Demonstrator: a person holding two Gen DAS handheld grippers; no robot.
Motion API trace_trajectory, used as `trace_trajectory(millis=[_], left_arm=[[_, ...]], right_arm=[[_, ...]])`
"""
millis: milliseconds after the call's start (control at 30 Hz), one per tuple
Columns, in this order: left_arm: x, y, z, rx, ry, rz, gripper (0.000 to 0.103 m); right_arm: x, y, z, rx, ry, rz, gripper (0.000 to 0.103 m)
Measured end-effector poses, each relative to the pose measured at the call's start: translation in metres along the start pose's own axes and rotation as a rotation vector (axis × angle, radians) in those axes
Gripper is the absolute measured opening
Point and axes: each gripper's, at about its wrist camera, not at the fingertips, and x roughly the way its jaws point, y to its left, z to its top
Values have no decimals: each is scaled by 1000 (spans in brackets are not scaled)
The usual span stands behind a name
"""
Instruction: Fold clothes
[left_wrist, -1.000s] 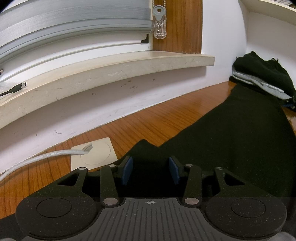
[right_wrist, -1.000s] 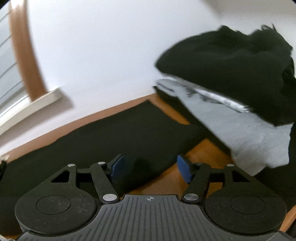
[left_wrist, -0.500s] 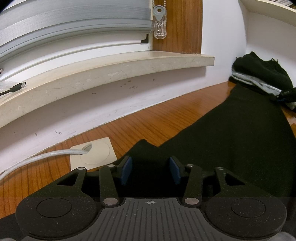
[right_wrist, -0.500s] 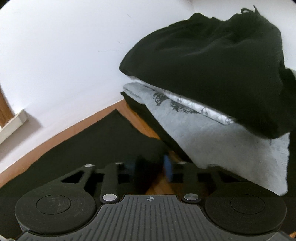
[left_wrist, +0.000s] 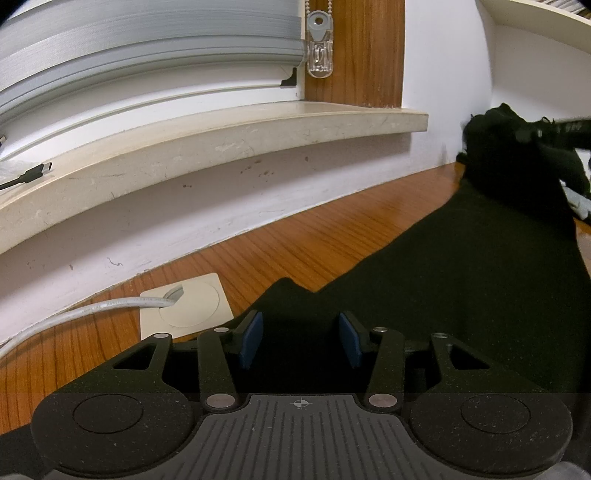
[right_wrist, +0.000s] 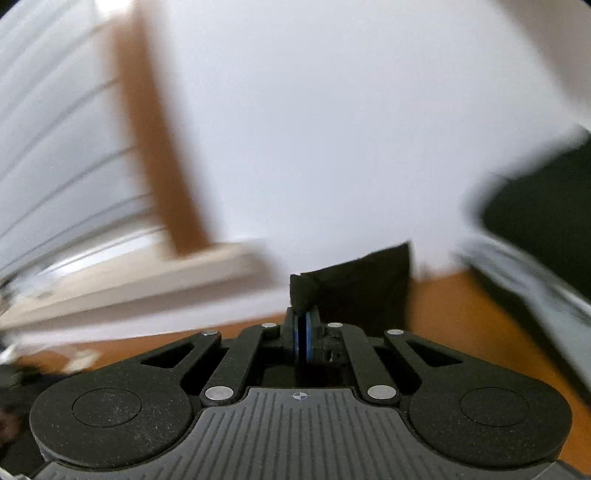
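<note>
blk garment (left_wrist: 461, 295) | orange-brown wood-grain table (left_wrist: 295, 243) | blue gripper pads (left_wrist: 251, 338) | cream sill (left_wrist: 221, 147) | white cable (left_wrist: 92, 308)

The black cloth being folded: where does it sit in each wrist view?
Left wrist: black cloth spreads flat over the wooden table, lower right, reaching between the open left gripper.
Right wrist: a corner stands at centre, pinched in the shut right gripper.
Shared landmark: window sill.

We see a home room: window blinds (left_wrist: 147, 66) upper left, stone sill (left_wrist: 221, 147), clothes pile (left_wrist: 517, 155) at right.
</note>
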Motion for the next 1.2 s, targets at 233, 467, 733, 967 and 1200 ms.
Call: trace_trajectory(millis=[233,467,733,967,1200], left_arm=[[1,0,0,1,-1,0,50],[1,1,-1,-1,-2,0,50],[2,1,-1,1,-2,2,51],[2,0,-1,3,-2,8,51],[2,0,-2,2,-2,7,52]], right_arm=[[11,140,-62,-235,144,336,5],[19,173,-120,-348,293,380,13],[5,182,-137,-483,286,360,29],[8,181,-134,-491,232,308,45],[18,182,-138,-484,270,343,43]])
